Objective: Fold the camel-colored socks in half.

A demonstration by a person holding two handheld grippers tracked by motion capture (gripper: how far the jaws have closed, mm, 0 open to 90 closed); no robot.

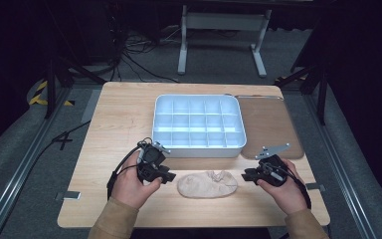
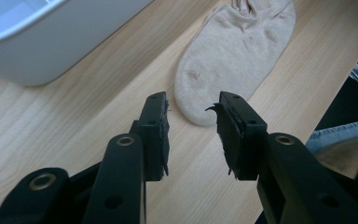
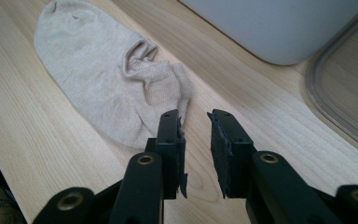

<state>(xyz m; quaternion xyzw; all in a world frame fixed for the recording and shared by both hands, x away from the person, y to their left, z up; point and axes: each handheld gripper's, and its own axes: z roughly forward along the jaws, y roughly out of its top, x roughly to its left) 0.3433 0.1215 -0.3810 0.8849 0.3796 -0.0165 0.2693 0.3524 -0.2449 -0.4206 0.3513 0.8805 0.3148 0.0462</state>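
Between the two grippers, left gripper (image 1: 168,175) and right gripper (image 1: 247,174) both gaping empty, lies a floppy, featherlight beige sock (image 1: 208,184); I'd pinch its ends.

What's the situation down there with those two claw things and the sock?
Left gripper open, at the sock's toe end. Right gripper open beside its cuff end, holding nothing. Sock flat on the table, untouched. White tray just behind; nothing in between.
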